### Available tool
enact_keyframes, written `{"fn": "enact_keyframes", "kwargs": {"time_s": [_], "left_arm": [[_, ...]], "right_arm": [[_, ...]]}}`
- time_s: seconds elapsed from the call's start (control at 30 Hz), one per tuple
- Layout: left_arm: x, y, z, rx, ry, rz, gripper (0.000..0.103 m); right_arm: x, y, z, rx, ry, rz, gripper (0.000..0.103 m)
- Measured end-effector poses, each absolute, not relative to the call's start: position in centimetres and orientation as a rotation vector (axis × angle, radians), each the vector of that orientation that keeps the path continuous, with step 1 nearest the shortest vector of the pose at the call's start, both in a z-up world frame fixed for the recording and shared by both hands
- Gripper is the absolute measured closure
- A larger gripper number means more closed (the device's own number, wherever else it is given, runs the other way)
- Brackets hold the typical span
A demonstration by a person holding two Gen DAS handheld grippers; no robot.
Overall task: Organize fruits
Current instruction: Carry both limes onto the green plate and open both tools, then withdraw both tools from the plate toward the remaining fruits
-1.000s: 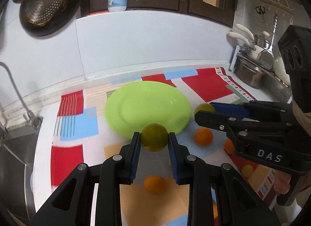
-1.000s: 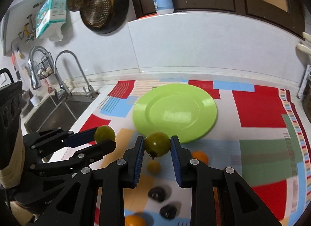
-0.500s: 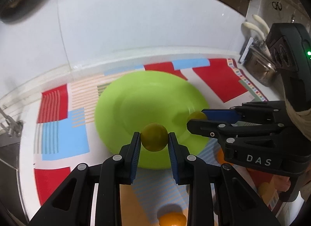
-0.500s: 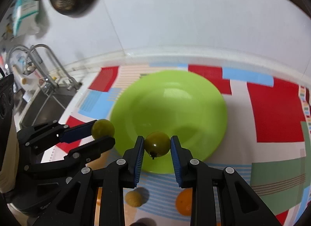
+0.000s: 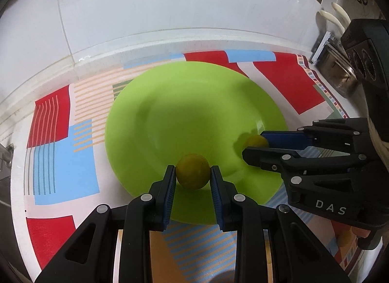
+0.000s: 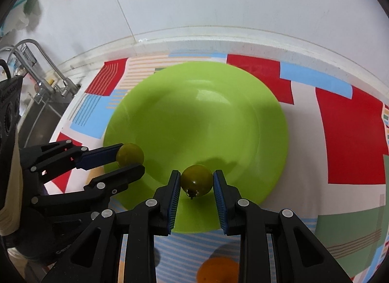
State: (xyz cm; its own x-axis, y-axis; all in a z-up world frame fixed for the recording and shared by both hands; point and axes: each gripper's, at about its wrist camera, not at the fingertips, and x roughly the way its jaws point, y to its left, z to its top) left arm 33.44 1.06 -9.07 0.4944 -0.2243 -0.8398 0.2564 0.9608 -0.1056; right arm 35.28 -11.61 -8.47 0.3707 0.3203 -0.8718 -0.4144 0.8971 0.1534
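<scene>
Holding two green fruits over the green plate [image 5: 194, 93].
Left gripper [image 5: 192, 176] clenched on one fruit [image 5: 192, 171], right gripper [image 6: 197, 183] on the other fruit [image 6: 197, 182] (each pinched between blue pads).

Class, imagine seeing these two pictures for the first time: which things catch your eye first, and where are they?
The big round lime-green plate fills the middle, lying on a red, blue and white patterned cloth. Over its near rim, the right claw pinches a small round green fruit with a dark stem end. Beside it, the left claw pinches a small round yellow-green fruit.
</scene>
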Motion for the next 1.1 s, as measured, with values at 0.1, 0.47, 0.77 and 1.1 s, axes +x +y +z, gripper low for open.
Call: {"fn": "enact_keyframes", "kwargs": {"time_s": [0.1,0.47,0.77,1.1], "left_arm": [[33.6,0.9,-9.3,0.035,1.021,-0.29,0.075],[32.1,1.1,-6.7,0.045,0.953,-0.248,0.065],[26.6,0.7,-1.9,0.053,0.814,-0.209,0.047],[19.9,-0.3,1.4,0.045,0.695,-0.173,0.019]], "right_arm": [[35.4,-11.6,-8.7,-0.095,1.103,0.474,0.074],[34.4,-12.2,-7.6,-0.071,1.061,0.469,0.069],[29.4,-14.0,-2.8,-0.05,0.903,0.451,0.069],[22.4,-16.6,0.8,-0.021,0.762,0.391,0.053]]}}
